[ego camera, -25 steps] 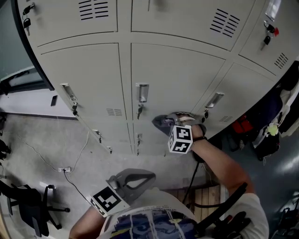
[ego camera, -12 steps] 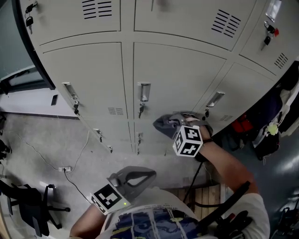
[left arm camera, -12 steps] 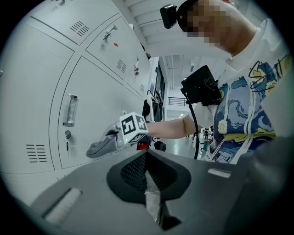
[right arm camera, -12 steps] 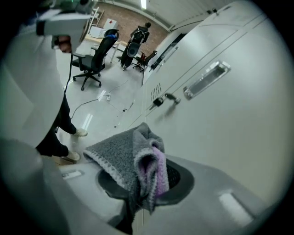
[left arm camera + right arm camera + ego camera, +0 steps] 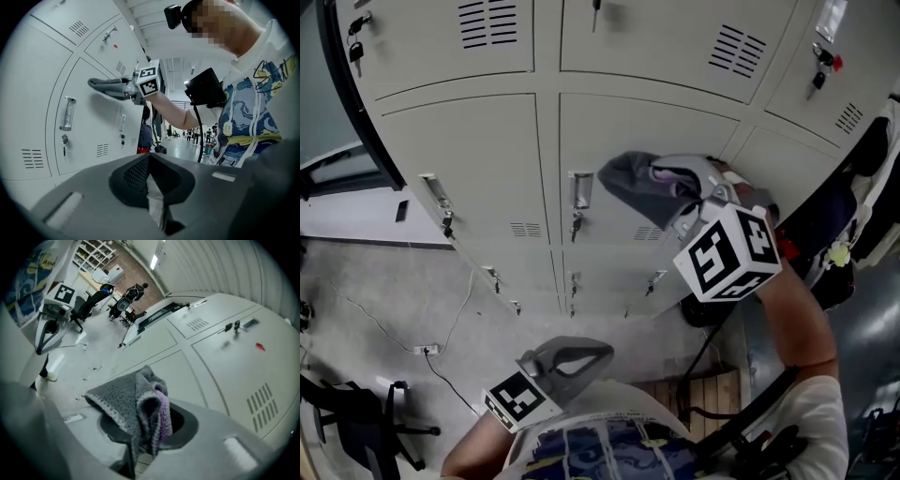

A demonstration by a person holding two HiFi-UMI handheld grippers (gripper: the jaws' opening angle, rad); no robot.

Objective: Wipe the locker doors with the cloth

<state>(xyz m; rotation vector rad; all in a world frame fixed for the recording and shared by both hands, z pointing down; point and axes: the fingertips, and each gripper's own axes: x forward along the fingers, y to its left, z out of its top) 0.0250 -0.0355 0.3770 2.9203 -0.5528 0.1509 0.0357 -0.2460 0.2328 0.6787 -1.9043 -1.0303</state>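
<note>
Bulging from the right gripper is cloth.

Between the right gripper's matt grey plastic jaws sits a rough, looped terry cloth, grey and purple; beyond them the locker doors are smooth, pale painted metal.

Grey left claw, blue-printed white tee

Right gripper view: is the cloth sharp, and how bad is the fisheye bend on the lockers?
Right gripper view: cloth sharp, weave visible; locker doors bow strongly; corners go black. Head view: even, soft light, no glare on the doors; seams curve mildly. Left gripper view: same black round border, door edges bent.
</note>
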